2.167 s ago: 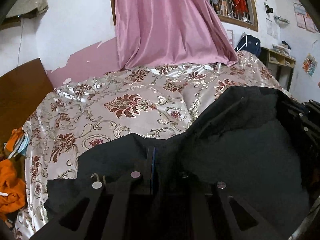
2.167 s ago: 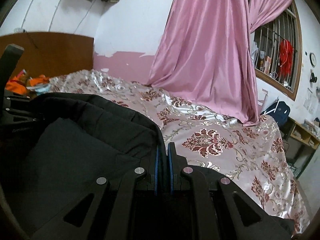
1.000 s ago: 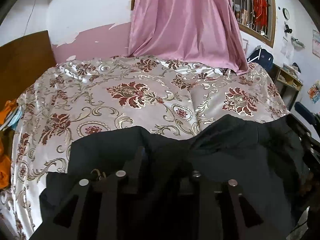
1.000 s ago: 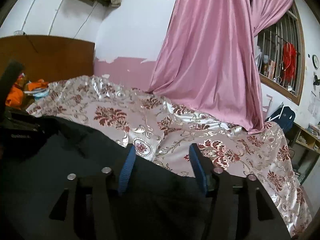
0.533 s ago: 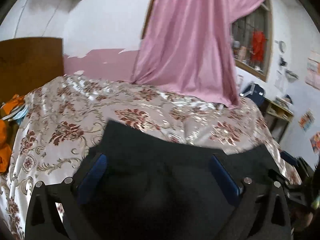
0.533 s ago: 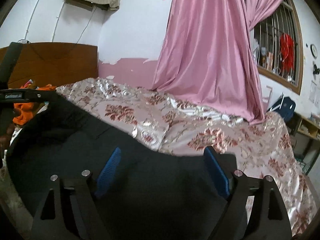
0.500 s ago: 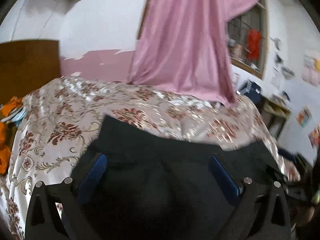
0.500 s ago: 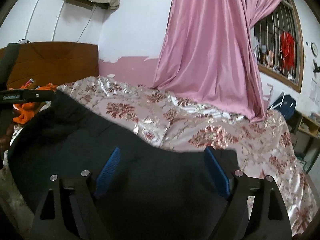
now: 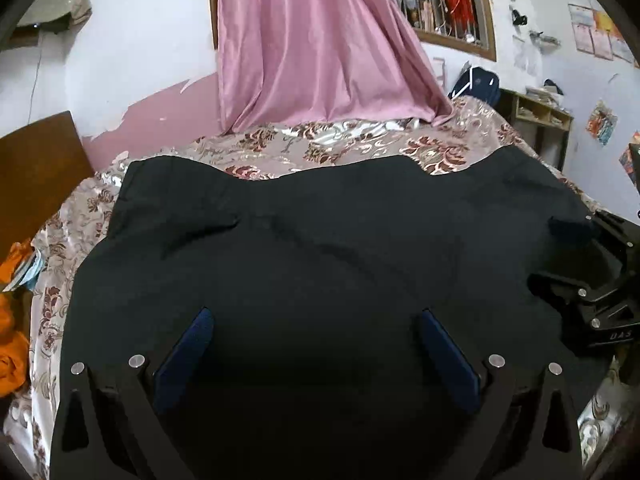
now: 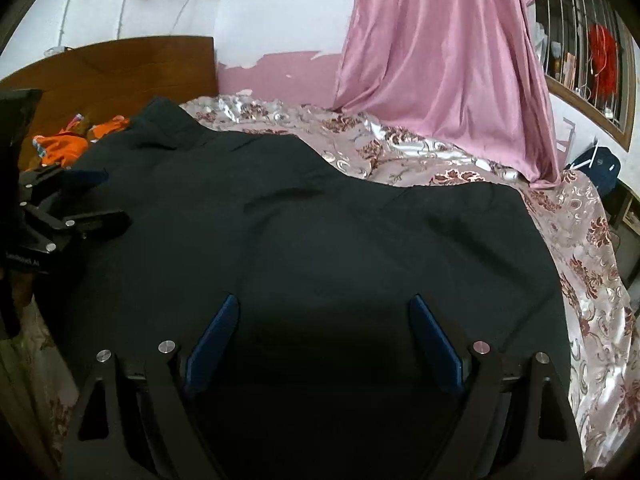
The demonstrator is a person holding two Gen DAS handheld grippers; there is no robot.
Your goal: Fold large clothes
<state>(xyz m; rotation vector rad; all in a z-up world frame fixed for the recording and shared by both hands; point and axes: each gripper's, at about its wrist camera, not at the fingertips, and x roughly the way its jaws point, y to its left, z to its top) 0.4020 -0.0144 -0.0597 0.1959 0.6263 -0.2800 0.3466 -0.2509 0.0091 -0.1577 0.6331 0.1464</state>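
Observation:
A large black garment (image 9: 320, 248) lies spread flat on the bed, and it also shows in the right wrist view (image 10: 320, 232). My left gripper (image 9: 316, 316) is open and empty, its blue pads wide apart above the garment's near edge. My right gripper (image 10: 324, 304) is open and empty too, above the same near edge. The right gripper shows at the right edge of the left wrist view (image 9: 592, 292). The left gripper shows at the left edge of the right wrist view (image 10: 60, 216).
The bed has a floral satin cover (image 9: 360, 148), also seen in the right wrist view (image 10: 580, 248). A pink curtain (image 9: 312, 40) hangs behind. A wooden headboard (image 10: 120, 68) and orange clothes (image 10: 68, 140) are at the left. A shelf (image 9: 536, 116) stands at the far right.
Both grippers were shut on the black garment and have let go and opened wide. The garment, lifted and bunched before, now lies spread flat on the bed.

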